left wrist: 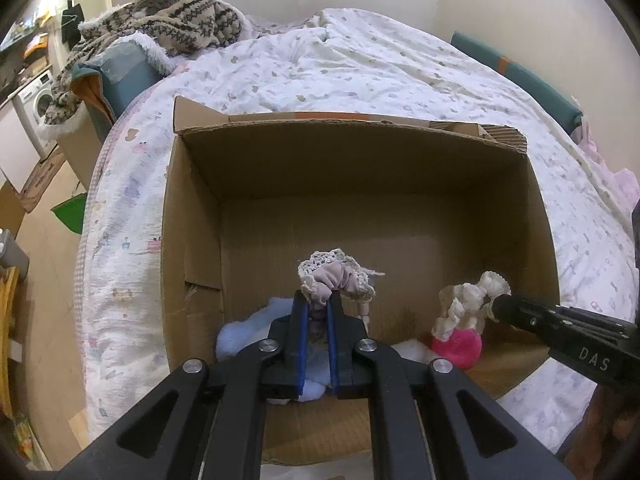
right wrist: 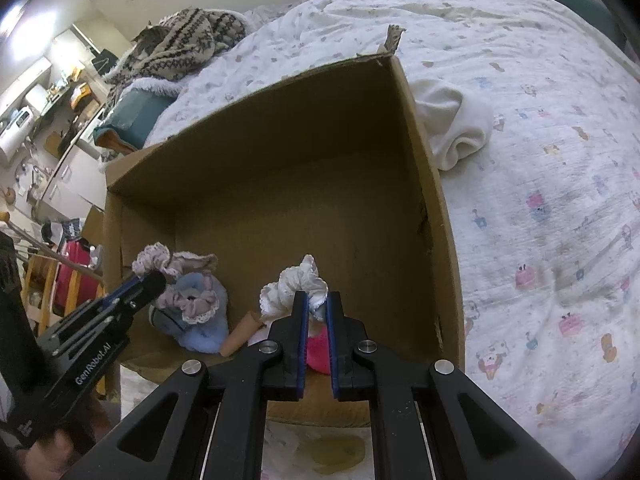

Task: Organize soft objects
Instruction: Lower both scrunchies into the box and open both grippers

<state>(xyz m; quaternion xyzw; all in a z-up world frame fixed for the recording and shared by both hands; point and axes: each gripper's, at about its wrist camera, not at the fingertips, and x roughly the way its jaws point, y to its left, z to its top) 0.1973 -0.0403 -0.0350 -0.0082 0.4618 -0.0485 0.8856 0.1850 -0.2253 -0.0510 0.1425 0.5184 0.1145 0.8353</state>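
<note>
An open cardboard box sits on the bed. My left gripper is shut on a pinkish-grey scrunchie with lace trim and holds it inside the box above a light blue plush. It also shows in the right wrist view with the scrunchie over the blue plush. My right gripper is shut on a cream frilly scrunchie, just above a bright pink soft ball. In the left wrist view the right gripper holds the cream scrunchie over the pink ball.
A white rolled cloth lies on the printed quilt right of the box. A patterned knit blanket is piled at the bed's far left. A small brown tube lies in the box. Floor and a washing machine are left.
</note>
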